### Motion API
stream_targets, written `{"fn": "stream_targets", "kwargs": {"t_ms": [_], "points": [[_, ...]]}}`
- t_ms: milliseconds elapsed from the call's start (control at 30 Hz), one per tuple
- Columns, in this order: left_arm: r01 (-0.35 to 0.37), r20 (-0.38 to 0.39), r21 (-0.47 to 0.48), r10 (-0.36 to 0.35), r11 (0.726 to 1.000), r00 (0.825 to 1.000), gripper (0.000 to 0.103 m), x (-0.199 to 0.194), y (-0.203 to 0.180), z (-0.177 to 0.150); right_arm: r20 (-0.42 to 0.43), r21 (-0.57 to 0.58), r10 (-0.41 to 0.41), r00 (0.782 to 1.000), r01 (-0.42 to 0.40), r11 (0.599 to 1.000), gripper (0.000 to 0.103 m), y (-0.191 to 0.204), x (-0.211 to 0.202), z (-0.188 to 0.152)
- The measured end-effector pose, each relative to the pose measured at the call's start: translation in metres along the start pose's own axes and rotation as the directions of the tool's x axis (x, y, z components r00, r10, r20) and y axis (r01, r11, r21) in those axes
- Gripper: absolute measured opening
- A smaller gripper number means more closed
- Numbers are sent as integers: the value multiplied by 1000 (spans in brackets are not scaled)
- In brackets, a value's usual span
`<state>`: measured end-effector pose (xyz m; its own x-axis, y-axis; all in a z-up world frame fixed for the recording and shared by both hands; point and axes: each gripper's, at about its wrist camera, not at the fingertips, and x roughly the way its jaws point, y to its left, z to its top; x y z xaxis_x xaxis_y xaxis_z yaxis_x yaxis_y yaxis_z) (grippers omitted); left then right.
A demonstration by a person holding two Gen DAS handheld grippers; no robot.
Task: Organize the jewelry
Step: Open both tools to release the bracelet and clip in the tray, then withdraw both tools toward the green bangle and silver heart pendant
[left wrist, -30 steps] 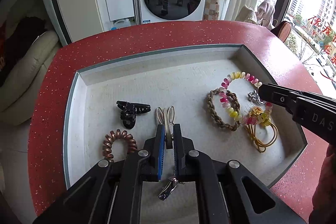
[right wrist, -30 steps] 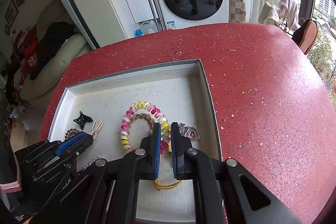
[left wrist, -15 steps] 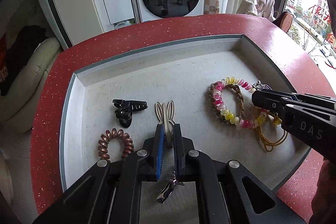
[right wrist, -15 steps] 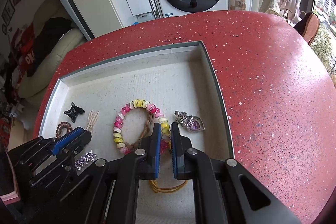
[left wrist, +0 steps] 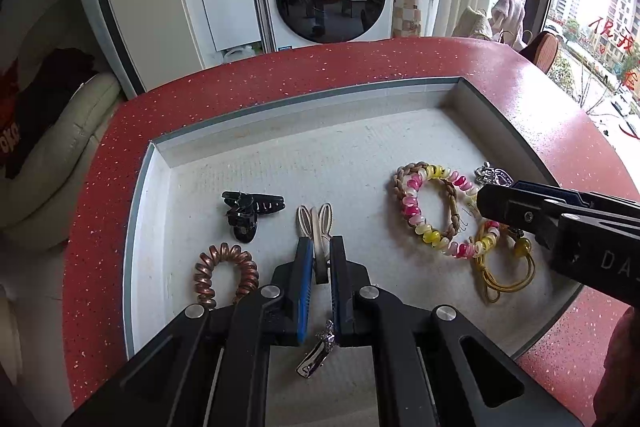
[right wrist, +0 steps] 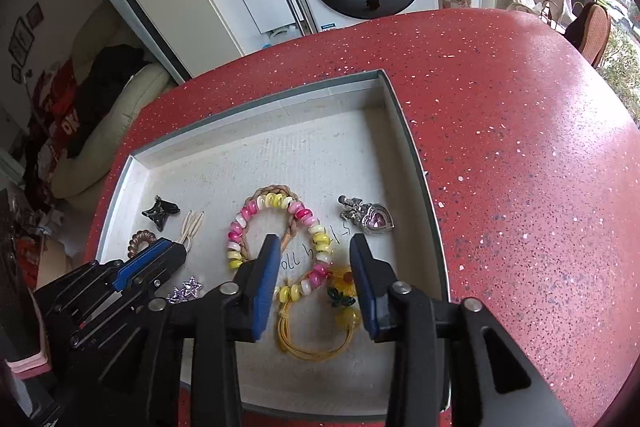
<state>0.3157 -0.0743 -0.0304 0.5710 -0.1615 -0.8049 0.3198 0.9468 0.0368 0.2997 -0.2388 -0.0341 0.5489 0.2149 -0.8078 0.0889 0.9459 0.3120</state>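
Jewelry lies spread in a shallow white tray (left wrist: pixel 160 163) on the red counter (right wrist: pixel 520 147).

Around the bead bracelet (right wrist: pixel 276 227), which overlaps a braided band (left wrist: pixel 450 195): a heart pendant (right wrist: pixel 374 217) to its right, a yellow cord (right wrist: pixel 316 343) just nearer, and to its left a beige tie (left wrist: pixel 316 227), black clip (left wrist: pixel 248 213), copper coil (left wrist: pixel 224 273) and star clip (right wrist: pixel 186 289). The left gripper (left wrist: pixel 319 259) pinches the beige tie; the right gripper (right wrist: pixel 316 273) stands wide over the bracelet and cord.

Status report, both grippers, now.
Left gripper shut on beige hair tie. Right gripper open over pink-yellow beaded bracelet. Yellow cord bracelet tangled underneath.
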Motion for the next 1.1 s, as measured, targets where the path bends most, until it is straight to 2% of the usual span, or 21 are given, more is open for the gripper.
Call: {"fn": "stream_targets", "kwargs": {"t_ms": [267,633,800,833,867,900,933,1100], "points": [[-17,42,-25,18,1000,999,26,-14,4,4,47,23,48,998,-49,999,47,2,-23,-2],[42,26,-72,-40,997,999,26,-16,18,1,51,44,78,996,-81,996,47,-2,-35,-7],[20,26,-82,-18,996,999,26,-18,18,2,46,56,90,995,-93,994,47,-3,-36,-9],[20,26,-89,-18,996,1000,35,-18,19,2,47,56,91,995,-93,994,47,-3,-37,-9],[18,25,-96,-16,995,1000,52,-19,20,2,47,56,92,995,-94,994,47,-3,-38,-9],[13,32,-107,-9,994,999,95,-21,22,2,46,57,96,994,-98,994,47,-4,-38,-10],[8,56,-116,-2,993,998,103,-24,23,3,45,59,100,994,-103,993,47,-4,-39,-10],[-3,72,-96,10,995,997,103,-30,22,6,45,62,99,994,-102,993,47,-5,-40,-11]]}}
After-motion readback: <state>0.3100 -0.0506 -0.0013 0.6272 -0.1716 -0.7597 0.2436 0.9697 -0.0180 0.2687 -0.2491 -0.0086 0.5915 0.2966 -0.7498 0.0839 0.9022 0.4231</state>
